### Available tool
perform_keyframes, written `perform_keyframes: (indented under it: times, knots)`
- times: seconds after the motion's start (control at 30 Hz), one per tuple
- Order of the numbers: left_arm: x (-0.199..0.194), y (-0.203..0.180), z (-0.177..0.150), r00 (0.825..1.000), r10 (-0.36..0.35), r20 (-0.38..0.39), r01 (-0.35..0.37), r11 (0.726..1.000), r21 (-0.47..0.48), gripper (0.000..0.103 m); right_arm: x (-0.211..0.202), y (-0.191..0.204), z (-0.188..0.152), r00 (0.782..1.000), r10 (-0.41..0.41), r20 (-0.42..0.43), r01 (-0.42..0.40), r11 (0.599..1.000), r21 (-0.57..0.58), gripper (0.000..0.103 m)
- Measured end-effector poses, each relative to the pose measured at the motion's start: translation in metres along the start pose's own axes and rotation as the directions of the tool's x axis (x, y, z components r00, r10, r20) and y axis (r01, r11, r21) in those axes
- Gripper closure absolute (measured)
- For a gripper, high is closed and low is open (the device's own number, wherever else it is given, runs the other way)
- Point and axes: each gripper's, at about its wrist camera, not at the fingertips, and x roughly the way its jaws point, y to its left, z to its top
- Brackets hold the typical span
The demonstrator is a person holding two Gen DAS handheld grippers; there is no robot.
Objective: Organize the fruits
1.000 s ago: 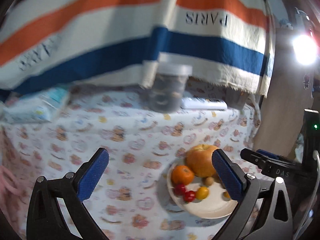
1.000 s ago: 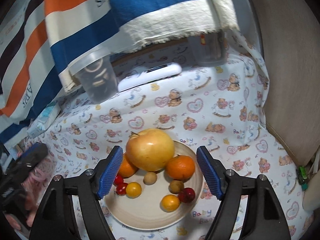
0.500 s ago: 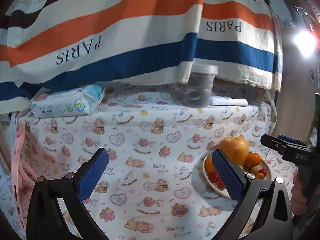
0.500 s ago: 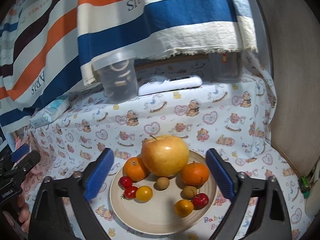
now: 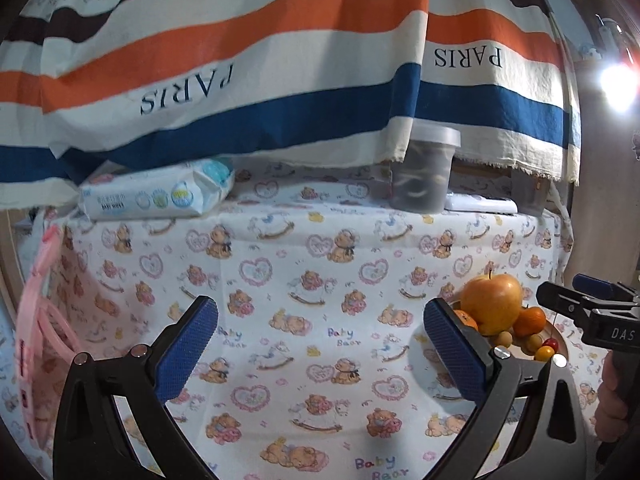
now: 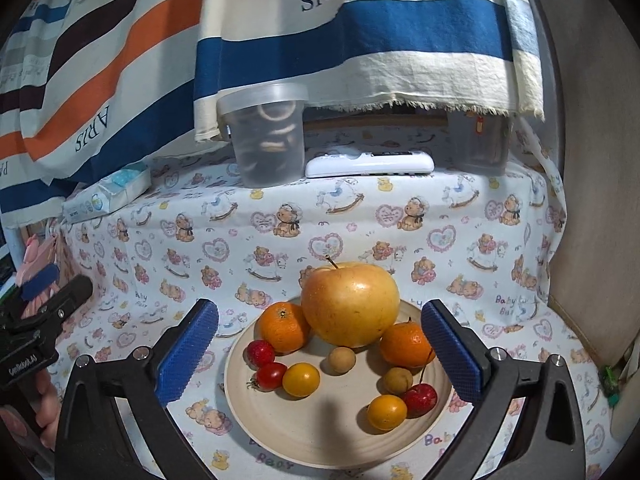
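In the left wrist view, the left gripper (image 5: 320, 344) is held with its jaws spread wide and nothing between them, above the bear-print tablecloth (image 5: 304, 264). Only part of the plate (image 5: 562, 350) is seen here, at the right edge, cut off by the gripper's right finger; on it the large apple (image 5: 493, 304) is seen beside an orange (image 5: 530, 320), with small round fruits in front. The tips of the right gripper (image 5: 576, 300) are shown just beside the plate, with a hand (image 5: 612, 396) below it. A pack of wet wipes (image 5: 156, 194) is shown in full at the back left. A lidded plastic tub (image 5: 426, 172) is partly covered by the striped towel (image 5: 240, 60) hanging behind the table.

In the right wrist view, the right gripper (image 6: 320, 352) is seen with its jaws just opened to their widest; the plate (image 6: 320, 440) lies between and beyond the fingers, but nothing is pressed by the pads. The whole plate is laid out here: 1 apple (image 6: 350, 304) at the back, 2 oranges (image 6: 284, 326) flanking it, 2 yellow tomatoes (image 6: 301, 379), 2 small tan fruits (image 6: 342, 359), a red tomato (image 6: 271, 376), a strawberry-like red fruit (image 6: 260, 353) and a cherry (image 6: 420, 398). A white remote (image 6: 370, 162) is seen beside the tub (image 6: 268, 136), in which pale rings are held. The left gripper (image 6: 44, 320) is seen at the left edge.
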Motion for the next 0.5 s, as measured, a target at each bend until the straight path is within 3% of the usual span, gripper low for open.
perform_keyframes:
  times: [0.1,0.2,0.33,0.5]
  knots:
    - [0.001,-0.01,-0.006,1.0,0.016,0.004,-0.016,0.999,0.043,0.0,-0.005,-0.002,-0.005,0.997,-0.026,0.066,0.024,0.999,0.026,0.001]
    - [0.003,-0.016,-0.007,1.0,-0.023,-0.014,0.024,0.998,0.064,0.0,-0.011,-0.001,-0.009,0.991,-0.046,0.125,0.042,0.999,0.029,0.001]
    - [0.007,-0.009,-0.007,0.999,-0.006,-0.032,0.006,1.0,0.024,0.0,-0.008,0.012,-0.011,0.993,-0.054,0.108,0.061,0.996,-0.059,0.001]
    - [0.005,-0.019,-0.008,0.999,-0.016,-0.028,0.018,0.997,0.076,0.0,-0.004,0.017,-0.013,0.995,-0.048,0.085,0.056,0.994,-0.092,0.001]
